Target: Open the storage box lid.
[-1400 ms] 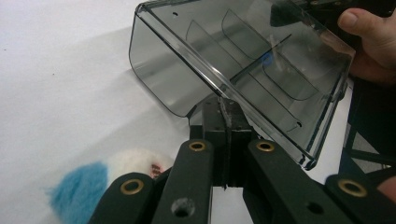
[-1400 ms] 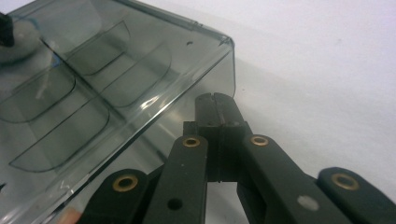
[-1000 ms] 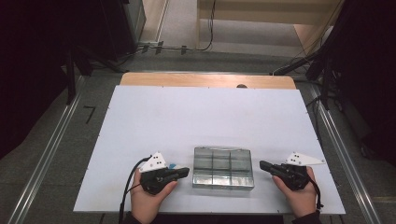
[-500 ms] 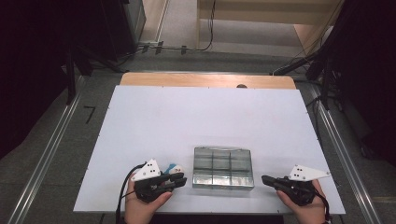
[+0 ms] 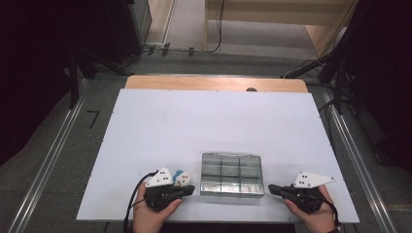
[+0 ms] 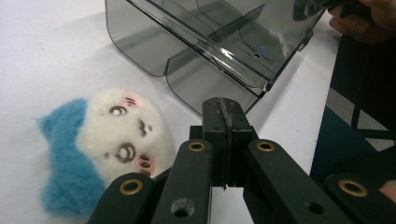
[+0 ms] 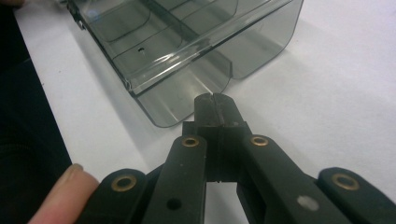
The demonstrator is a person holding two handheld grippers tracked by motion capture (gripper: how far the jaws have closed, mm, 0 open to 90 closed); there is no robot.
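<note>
Right at the near edge of the desk (image 5: 214,121), about midway along it, sits a smoky clear plastic organiser box (image 5: 232,174), split by dividers into small compartments that all look bare. It lies flat on the white surface, its long side running along the near edge.

Just beside the box, toward the desk's near left corner, a small plush toy (image 5: 181,178) lies on the white top: a round cream face with pink cheeks and a fluffy blue patch on one side. In the left gripper view the toy (image 6: 100,149) rests face up, close to the box (image 6: 205,42) but apart from it.

The left claw (image 5: 190,189) lies low over the desk between toy and box, pointing at the box's left end. Its jaws are pressed together with nothing between them, having just been closing after a brief parting; the tip (image 6: 223,116) stops just short of the box wall, and the toy lies beside the jaws, not gripped.

The right claw (image 5: 272,189) comes in from the near right corner, aimed at the box's right end, well apart from it in the high view. Its jaws (image 7: 215,112) are likewise squeezed tight on nothing, the tip near the box's (image 7: 187,51) corner wall.

A hand (image 5: 150,216) holds each tool at the near edge, cables trailing back.
</note>
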